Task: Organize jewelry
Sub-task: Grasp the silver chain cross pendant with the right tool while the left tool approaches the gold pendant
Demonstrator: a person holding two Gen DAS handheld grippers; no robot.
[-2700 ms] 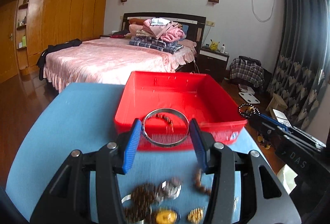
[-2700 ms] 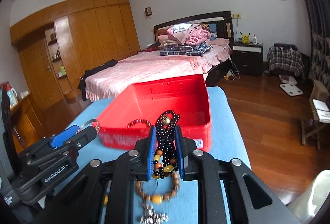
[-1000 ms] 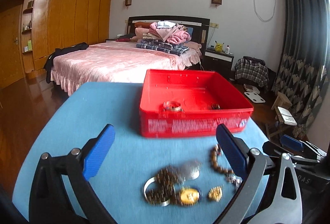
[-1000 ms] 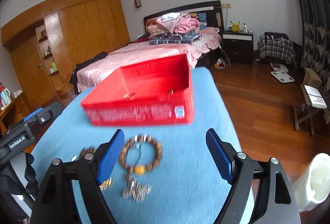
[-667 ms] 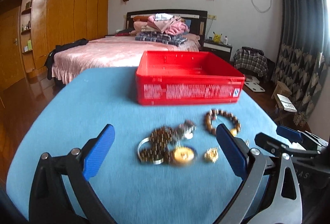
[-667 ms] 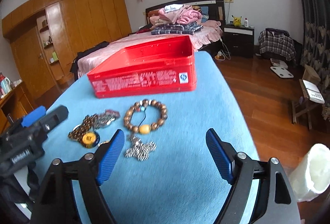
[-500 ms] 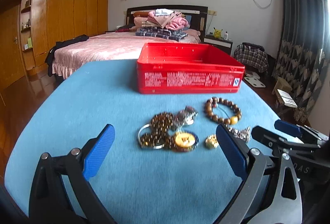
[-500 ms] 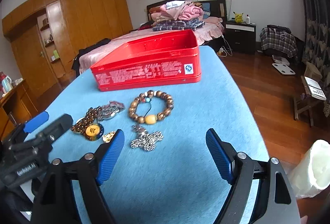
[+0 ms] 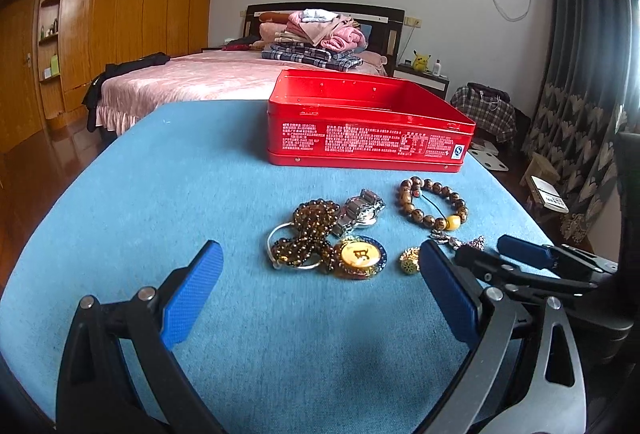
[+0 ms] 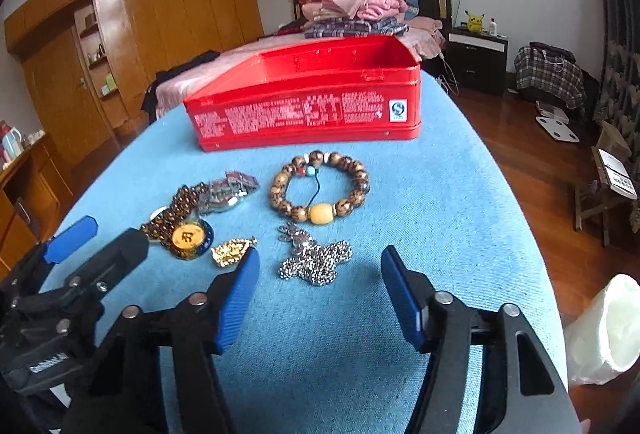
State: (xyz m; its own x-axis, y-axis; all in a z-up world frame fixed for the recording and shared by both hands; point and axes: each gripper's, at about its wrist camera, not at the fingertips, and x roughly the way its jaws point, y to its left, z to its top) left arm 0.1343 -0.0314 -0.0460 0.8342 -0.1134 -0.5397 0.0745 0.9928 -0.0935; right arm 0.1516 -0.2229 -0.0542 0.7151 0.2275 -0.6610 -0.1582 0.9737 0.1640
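1. Withdrawn from red tin [image 9: 372, 132] since earlier frames; bangle and black beads released.
2. Left gripper [image 9: 316, 288], right gripper [image 10: 320, 284]: jaws spread wide, empty.
3. Silver chain [image 10: 316, 262] just ahead of right jaws; wooden bracelet [image 10: 320, 190], medallion [image 9: 362, 256], watch [image 9: 360, 210] on blue table [image 9: 160, 194].
4. Step judged: next pick; lowering and closing required.

low wrist views, shared red tin [image 9: 370, 138]
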